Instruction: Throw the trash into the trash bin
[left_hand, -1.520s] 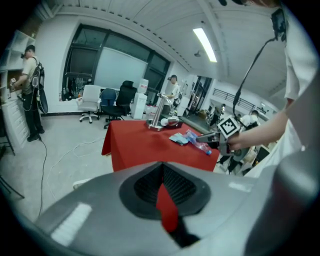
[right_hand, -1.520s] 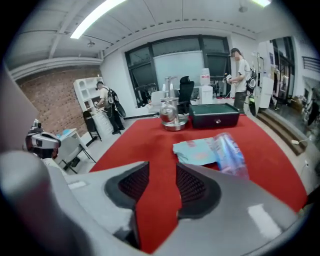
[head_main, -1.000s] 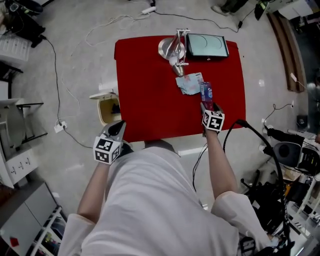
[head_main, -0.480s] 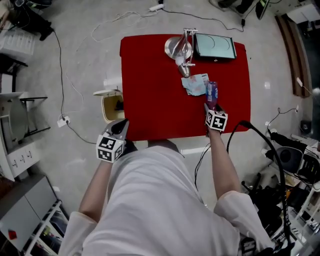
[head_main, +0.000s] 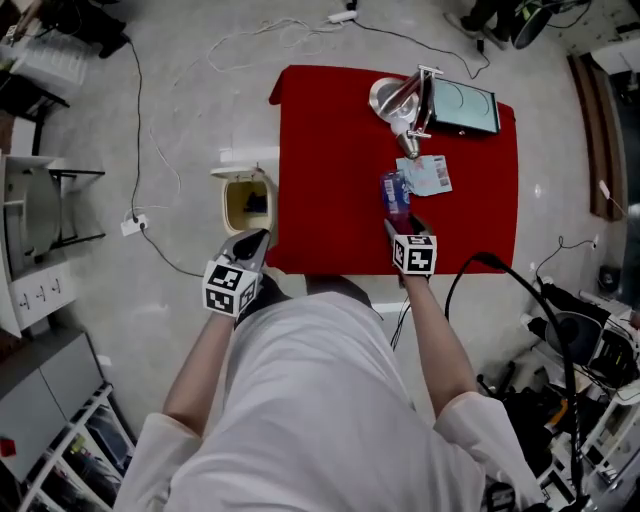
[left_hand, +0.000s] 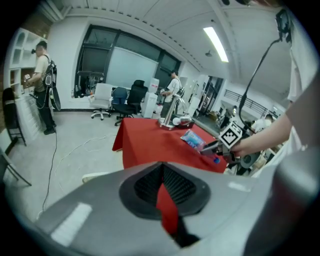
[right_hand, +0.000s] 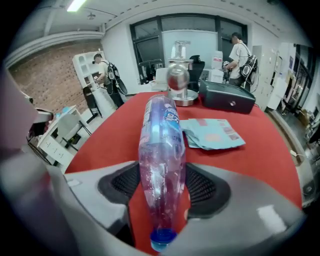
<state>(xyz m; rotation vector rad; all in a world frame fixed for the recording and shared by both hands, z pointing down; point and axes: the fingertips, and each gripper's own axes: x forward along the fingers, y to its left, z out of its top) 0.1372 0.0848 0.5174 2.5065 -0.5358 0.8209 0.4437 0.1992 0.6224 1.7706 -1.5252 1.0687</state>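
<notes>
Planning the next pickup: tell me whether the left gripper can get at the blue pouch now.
Probably not directly: the left gripper hangs off the table's near left corner, and the right gripper with its bottle stands between it and the pouch.

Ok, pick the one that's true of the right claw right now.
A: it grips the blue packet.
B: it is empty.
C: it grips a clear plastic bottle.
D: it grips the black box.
C: in the right gripper view the right claw is shut on the plastic bottle, blue cap toward the camera, while the blue packet lies untouched beyond it.
</notes>
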